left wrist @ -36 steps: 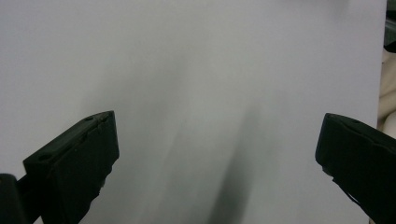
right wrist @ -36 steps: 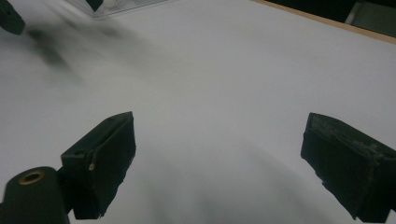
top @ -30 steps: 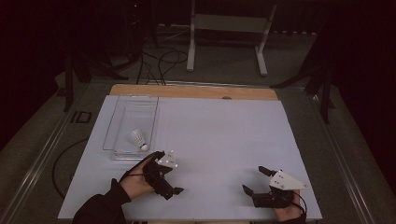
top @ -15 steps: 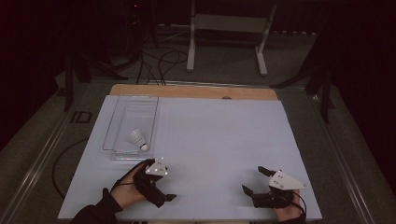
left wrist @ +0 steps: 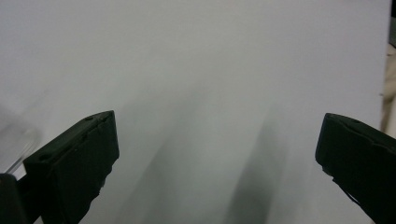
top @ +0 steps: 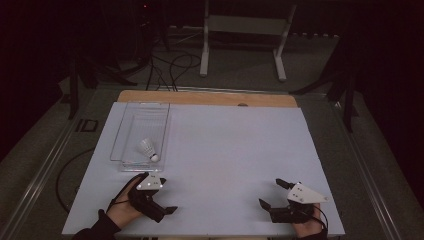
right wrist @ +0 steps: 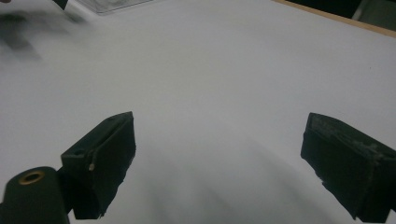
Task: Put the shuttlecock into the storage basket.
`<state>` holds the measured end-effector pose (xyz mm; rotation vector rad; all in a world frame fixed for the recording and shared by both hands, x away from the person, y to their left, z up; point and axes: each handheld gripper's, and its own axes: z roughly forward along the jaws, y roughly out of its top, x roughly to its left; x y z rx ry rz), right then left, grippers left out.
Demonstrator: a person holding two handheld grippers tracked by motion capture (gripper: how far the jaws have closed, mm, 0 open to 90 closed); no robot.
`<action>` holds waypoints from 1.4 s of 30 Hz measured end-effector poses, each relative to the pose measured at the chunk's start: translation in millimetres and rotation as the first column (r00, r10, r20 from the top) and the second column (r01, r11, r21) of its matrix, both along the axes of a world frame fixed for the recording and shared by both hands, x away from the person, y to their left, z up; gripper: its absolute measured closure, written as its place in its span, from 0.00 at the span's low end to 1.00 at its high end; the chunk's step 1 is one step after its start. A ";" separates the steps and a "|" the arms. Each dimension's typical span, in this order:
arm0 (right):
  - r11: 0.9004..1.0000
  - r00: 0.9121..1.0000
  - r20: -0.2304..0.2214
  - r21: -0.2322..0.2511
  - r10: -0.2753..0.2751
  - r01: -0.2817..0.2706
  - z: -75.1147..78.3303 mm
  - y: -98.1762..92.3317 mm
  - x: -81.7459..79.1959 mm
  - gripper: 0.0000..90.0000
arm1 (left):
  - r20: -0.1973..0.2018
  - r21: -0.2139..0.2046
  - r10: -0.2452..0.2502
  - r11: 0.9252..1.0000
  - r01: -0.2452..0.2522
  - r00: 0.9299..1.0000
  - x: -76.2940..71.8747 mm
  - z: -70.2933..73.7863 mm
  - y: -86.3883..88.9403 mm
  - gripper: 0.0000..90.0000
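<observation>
Shuttlecock: lies tilted inside the clear tray, near its front end, at the surface's left.
Left gripper: near the surface's front edge, just before the tray; fingers spread wide, grasping nothing.
Right gripper: front right of the white surface; fingers released, apart, nothing between them.

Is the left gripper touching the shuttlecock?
Apart. The high view shows the shuttlecock in the tray, with the tray's near wall between it and the left gripper.
</observation>
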<state>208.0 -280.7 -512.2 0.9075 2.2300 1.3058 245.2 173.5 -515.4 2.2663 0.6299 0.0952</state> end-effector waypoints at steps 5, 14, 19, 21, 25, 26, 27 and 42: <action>1.000 1.000 -0.003 0.000 0.000 0.000 -0.3 -0.4 0.3 0.11 | 0.000 -0.010 0.026 1.000 -0.026 1.000 -1.4 -3.6 6.7 0.00; 1.000 1.000 -0.005 -0.012 0.004 -0.004 -0.1 0.8 0.1 0.11 | 0.038 -0.071 0.124 0.990 -0.121 0.992 -8.0 -10.6 14.0 0.00; 1.000 1.000 -0.010 -0.010 0.006 -0.007 -0.8 0.6 0.1 0.11 | 0.044 -0.074 0.134 0.989 -0.131 0.990 -7.9 -14.6 12.8 0.00; 1.000 1.000 -0.010 -0.008 0.008 -0.008 -0.7 0.5 0.1 0.11 | 0.063 -0.052 0.133 0.990 -0.130 0.989 -8.8 -16.3 10.8 0.00; 1.000 1.000 -0.008 -0.014 0.007 -0.007 -0.5 0.7 -0.5 0.11 | 0.081 -0.057 0.121 0.992 -0.117 0.989 -10.1 -17.4 10.3 0.00; 1.000 1.000 -0.006 -0.022 0.005 -0.005 -0.5 0.6 -0.7 0.11 | 0.080 -0.076 0.117 0.991 -0.111 0.990 -9.6 -17.0 12.2 0.00; 1.000 1.000 -0.006 -0.028 0.003 -0.003 -0.7 0.7 -0.7 0.11 | 0.080 -0.076 0.117 0.991 -0.111 0.990 -9.6 -17.0 12.2 0.00; 1.000 1.000 -0.006 -0.027 0.003 -0.003 -1.5 0.1 0.0 0.11 | 0.096 -0.165 0.150 0.977 -0.133 0.984 -11.6 -8.4 23.9 0.00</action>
